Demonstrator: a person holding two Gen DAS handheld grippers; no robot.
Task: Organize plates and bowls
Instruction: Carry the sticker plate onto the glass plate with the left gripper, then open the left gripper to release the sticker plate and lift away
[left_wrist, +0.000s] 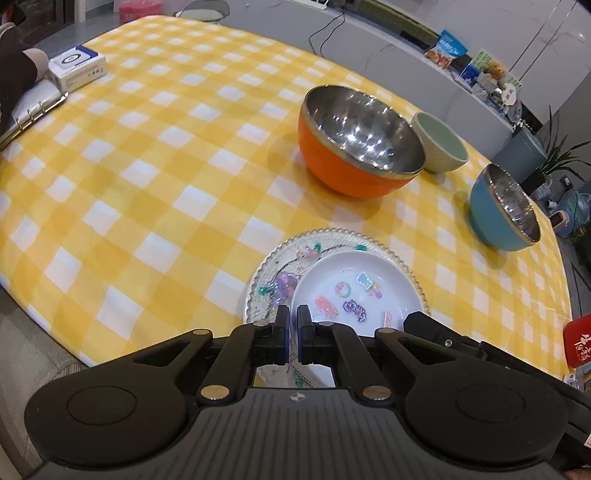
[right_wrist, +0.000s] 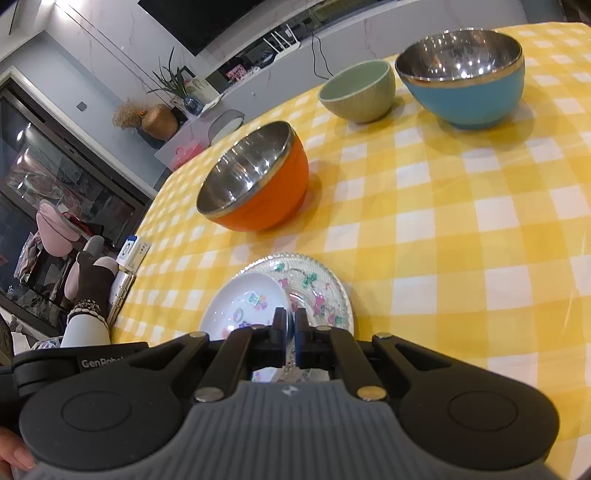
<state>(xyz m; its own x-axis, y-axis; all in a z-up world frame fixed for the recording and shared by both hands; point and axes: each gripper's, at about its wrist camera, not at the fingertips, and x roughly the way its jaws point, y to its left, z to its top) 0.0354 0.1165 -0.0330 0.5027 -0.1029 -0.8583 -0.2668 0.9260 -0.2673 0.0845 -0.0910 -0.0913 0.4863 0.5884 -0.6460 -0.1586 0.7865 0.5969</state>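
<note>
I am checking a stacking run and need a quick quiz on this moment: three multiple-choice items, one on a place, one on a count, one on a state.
1. Where does the white dish lie?
A. Inside the orange bowl
B. On the glass plate
C. On the bare cloth, far from any plate

2. How many bowls stand on the checked cloth?
A. One
B. Three
C. Five

3. In what state is the orange bowl?
A. Upright and empty
B. Turned upside down
C. Upright with a smaller bowl nested inside

Answers:
1 B: the white dish rests on the glass plate, whose beaded rim shows around it.
2 B: the orange bowl, the green bowl and the blue bowl are the only ones.
3 A: its bare steel inside faces up and holds nothing.
</note>
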